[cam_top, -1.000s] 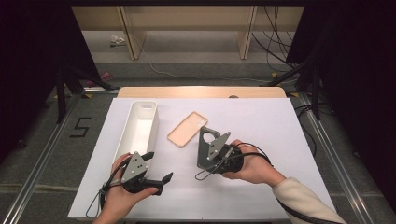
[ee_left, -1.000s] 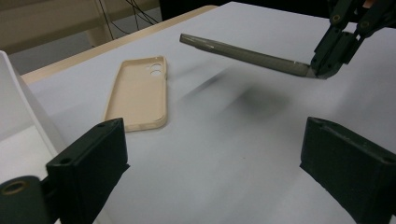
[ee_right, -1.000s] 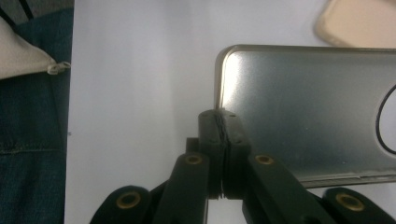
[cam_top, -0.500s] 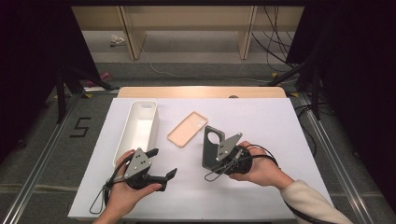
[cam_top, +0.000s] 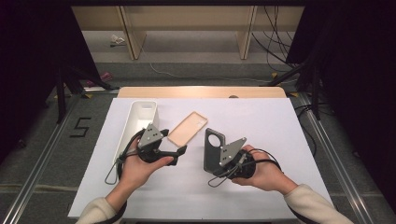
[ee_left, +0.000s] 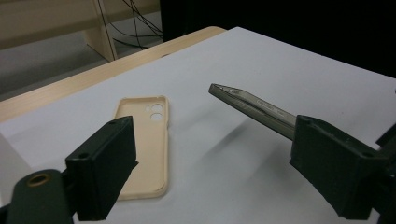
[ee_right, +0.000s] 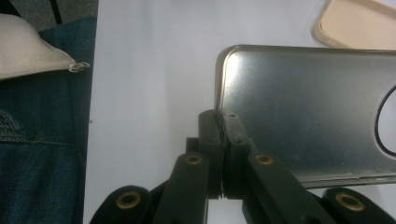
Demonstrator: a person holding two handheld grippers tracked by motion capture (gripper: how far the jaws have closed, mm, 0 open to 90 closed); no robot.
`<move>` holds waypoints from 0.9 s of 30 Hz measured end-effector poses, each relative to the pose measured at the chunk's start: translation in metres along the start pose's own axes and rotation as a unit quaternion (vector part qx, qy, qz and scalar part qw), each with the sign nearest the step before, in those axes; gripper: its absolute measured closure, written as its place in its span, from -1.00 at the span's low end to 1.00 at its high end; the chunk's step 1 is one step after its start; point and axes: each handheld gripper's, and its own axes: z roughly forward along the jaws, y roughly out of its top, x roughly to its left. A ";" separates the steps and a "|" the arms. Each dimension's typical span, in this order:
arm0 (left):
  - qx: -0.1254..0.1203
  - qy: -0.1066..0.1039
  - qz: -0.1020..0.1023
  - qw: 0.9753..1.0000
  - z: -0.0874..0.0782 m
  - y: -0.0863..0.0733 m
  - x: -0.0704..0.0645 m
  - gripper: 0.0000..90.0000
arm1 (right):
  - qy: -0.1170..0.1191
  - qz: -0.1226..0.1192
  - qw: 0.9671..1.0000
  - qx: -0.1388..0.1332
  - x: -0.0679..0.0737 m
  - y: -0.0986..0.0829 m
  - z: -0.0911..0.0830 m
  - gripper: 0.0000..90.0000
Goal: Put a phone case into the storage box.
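two phone cases point(cam_top: 187, 128) — one tray point(cam_top: 140, 122)

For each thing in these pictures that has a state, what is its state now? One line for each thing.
Left gripper: open, jaws wide apart, holding nothing, close to the beige case.
Right gripper: shut on the grey phone case.
Grey phone case: lifted, standing on edge, clamped at one edge.
Beige phone case: lying flat on the table, hollow side up, free.
White tray: upright on the table; I cannot tell its contents.

A dark grey phone case point(cam_top: 213, 148) stands upright, pinched in the right hand-held gripper point(cam_top: 223, 157).
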 end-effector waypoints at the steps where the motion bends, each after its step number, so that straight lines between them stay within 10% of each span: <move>1: 0.008 0.001 -0.002 1.000 0.004 0.003 0.000 -0.69 | 0.000 0.000 1.000 0.001 0.000 0.000 0.000 0.99; 27: 0.113 0.000 -0.035 0.993 0.082 0.056 0.000 -0.47 | 0.000 -0.005 1.000 0.000 0.004 0.001 0.001 0.99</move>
